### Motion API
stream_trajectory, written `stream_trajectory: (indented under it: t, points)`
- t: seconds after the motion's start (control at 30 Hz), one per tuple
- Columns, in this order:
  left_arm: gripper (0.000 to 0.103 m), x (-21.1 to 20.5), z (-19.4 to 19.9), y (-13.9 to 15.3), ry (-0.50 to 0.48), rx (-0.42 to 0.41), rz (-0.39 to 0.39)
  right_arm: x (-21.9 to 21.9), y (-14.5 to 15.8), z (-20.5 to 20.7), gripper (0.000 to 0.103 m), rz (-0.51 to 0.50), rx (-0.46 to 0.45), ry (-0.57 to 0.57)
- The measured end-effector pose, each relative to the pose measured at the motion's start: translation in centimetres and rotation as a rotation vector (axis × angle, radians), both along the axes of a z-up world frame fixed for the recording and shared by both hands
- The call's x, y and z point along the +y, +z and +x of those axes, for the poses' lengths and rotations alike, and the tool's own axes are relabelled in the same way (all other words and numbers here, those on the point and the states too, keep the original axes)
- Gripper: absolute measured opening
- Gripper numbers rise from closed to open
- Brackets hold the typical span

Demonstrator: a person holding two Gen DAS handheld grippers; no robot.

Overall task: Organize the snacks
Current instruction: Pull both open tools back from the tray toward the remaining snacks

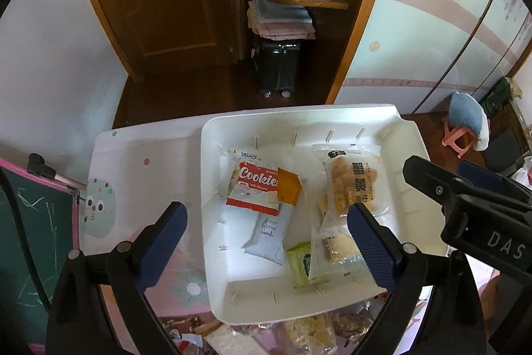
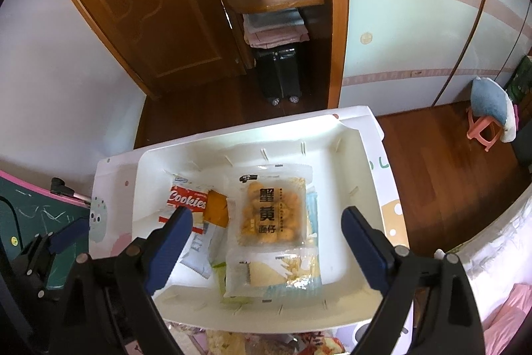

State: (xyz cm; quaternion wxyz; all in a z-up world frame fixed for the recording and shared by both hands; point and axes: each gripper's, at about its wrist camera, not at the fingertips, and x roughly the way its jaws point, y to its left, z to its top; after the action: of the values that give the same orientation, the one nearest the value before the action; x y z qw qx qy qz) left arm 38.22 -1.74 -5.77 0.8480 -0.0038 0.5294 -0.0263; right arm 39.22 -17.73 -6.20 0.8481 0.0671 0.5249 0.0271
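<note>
Both grippers, left [image 1: 267, 233] and right [image 2: 267, 227], hover over the white bin [image 2: 352, 168] (fingers spread apart, holding nothing).

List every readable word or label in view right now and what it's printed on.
"Cookies": red and white packet in the white bin.
"蟹黄面仔": clear packet of orange snacks, same bin.
"DAS": body of the right claw, cut off at the frame edge.
Fine print on the white sachet and the green packet: too small to read.
</note>
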Motion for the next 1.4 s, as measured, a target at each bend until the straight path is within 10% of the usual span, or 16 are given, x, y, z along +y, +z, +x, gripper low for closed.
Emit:
stream_trajectory:
  t: [0.8,1.4]
  points:
    - [0.097,0.3,-18.0,12.6,0.042,-0.246,0.052,0.4,11.0,-15.5,0.092,-0.069,-0.196,0.064]
    - [0.097,1.6,-27.5,14.5,0.04,-0.317,0.092,0.9,11.8,-24.0,0.092,-0.017,-0.278,0.135]
